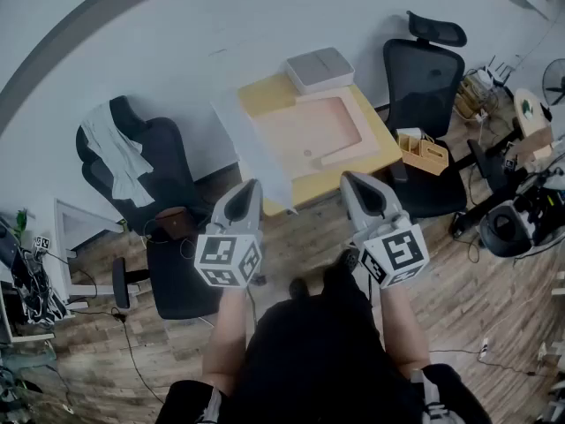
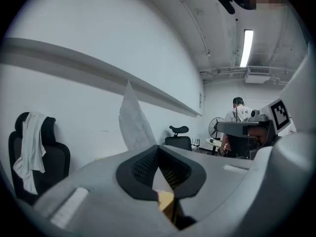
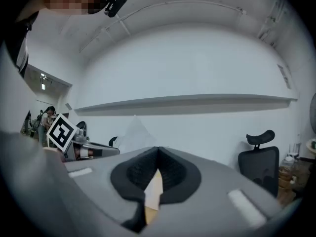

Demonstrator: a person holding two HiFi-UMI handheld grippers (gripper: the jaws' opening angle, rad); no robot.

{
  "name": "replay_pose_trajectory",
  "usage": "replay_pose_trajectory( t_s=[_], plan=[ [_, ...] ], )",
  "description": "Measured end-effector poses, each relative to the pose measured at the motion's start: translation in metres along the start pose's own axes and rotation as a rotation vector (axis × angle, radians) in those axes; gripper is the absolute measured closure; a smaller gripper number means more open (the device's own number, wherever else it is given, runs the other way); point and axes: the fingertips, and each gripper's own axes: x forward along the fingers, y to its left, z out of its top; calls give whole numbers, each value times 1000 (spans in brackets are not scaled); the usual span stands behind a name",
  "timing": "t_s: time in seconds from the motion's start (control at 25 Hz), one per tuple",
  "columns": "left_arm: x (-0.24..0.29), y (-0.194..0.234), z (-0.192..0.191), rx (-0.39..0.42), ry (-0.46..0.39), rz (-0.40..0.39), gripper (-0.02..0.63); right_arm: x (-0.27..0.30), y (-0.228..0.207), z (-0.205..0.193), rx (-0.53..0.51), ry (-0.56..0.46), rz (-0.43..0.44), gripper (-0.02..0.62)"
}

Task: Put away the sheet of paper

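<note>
The sheet of paper [image 1: 252, 148] stands on edge over the left side of the yellow table [image 1: 381, 145]. Its lower end meets the tip of my left gripper [image 1: 252, 185], which is shut on it. In the left gripper view the paper [image 2: 133, 125] rises just behind the closed jaws of the left gripper [image 2: 158, 149]. My right gripper [image 1: 351, 179] hovers at the table's near edge, shut, with nothing seen in it. From the right gripper [image 3: 158, 152] the paper [image 3: 136, 130] shows to the left, apart from its jaws.
A pink tray [image 1: 309, 126] lies on the table, with a white box [image 1: 320, 67] behind it. A black chair with a white cloth [image 1: 115, 153] stands left, another chair [image 1: 424, 87] right, beside a wooden organizer [image 1: 424, 153]. A person [image 2: 239, 117] stands far off.
</note>
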Motion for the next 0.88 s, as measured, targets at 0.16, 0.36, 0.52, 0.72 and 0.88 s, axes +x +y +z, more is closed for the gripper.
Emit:
replay_pose_trajectory(
  t_s=[0.16, 0.36, 0.52, 0.72, 0.88],
  plan=[
    [1, -4, -1, -4, 0, -1, 598, -3, -2, 1, -13, 2, 0, 597],
    [4, -4, -1, -1, -1, 0, 598, -2, -5, 5, -25, -15, -3, 597],
    [6, -5, 0, 0, 3, 4, 598, -3, -10, 11, 56, -61, 7, 595],
    [15, -5, -1, 1, 9, 7, 598, 2, -20, 6, 75, -52, 9, 595],
    [27, -5, -2, 1, 18, 18, 598, 9, -35, 2, 96, -48, 1, 595]
  ],
)
